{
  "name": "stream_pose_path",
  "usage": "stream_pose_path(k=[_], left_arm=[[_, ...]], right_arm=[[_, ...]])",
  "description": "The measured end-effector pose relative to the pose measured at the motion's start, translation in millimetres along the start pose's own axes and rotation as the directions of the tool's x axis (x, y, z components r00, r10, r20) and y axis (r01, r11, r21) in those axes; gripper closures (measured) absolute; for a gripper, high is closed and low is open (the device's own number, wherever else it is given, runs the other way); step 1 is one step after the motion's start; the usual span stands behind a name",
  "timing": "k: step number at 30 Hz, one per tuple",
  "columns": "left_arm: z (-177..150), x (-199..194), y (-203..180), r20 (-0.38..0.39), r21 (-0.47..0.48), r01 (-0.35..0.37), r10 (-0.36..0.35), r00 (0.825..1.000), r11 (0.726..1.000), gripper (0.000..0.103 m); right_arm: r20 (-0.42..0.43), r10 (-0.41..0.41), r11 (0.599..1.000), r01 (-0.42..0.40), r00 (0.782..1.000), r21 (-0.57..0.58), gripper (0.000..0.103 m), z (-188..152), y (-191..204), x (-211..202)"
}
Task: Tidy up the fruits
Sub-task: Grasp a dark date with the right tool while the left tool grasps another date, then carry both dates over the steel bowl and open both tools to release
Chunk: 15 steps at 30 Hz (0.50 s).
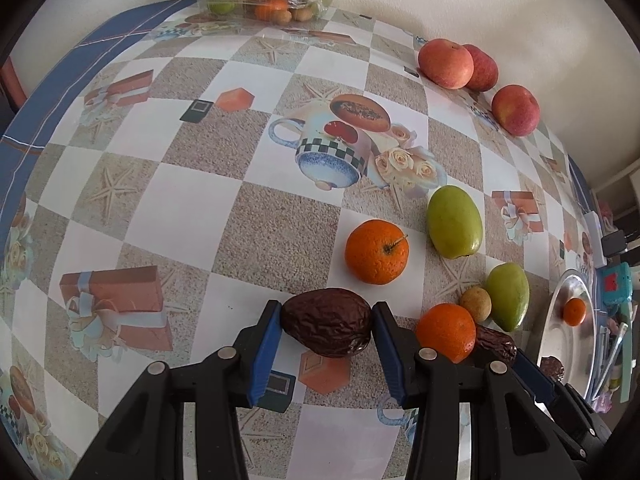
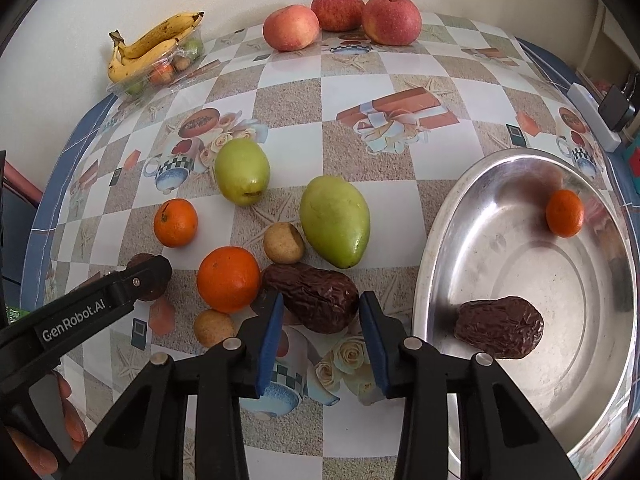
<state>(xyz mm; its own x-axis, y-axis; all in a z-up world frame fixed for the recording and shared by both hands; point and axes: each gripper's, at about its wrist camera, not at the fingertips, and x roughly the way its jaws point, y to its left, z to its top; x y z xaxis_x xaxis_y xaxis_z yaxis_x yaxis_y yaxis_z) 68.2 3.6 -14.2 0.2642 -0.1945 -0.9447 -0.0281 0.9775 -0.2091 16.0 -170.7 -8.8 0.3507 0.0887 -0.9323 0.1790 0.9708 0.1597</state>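
Left wrist view: left gripper [image 1: 326, 322] clamped on wrinkled dark fruit [image 1: 326, 321], lower centre, long axis crosswise between pads.

Right wrist view: right gripper [image 2: 321, 312] parted, astride second dark fruit [image 2: 312, 297], lower centre; steel bowl [image 2: 436, 240] rightward.

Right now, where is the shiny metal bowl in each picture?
Left wrist view: the bowl is a thin sliver at the far right edge, with a small orange in it.
Right wrist view: the bowl fills the lower right, with the same orange and a date inside.
Shared landmark: the three apples by the wall.
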Motion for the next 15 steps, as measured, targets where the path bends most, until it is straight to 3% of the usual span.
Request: stream_pose_path(k=[15], left_arm=[[3.8,-11.7,1.7,0.022,-0.019,0.046,-0.046,0.999,0.999,0.054]], right_arm=[[0.034,0.034,0.999,-0.035,0.999,0.039,0.069,3.2,-10.4,-17.3]])
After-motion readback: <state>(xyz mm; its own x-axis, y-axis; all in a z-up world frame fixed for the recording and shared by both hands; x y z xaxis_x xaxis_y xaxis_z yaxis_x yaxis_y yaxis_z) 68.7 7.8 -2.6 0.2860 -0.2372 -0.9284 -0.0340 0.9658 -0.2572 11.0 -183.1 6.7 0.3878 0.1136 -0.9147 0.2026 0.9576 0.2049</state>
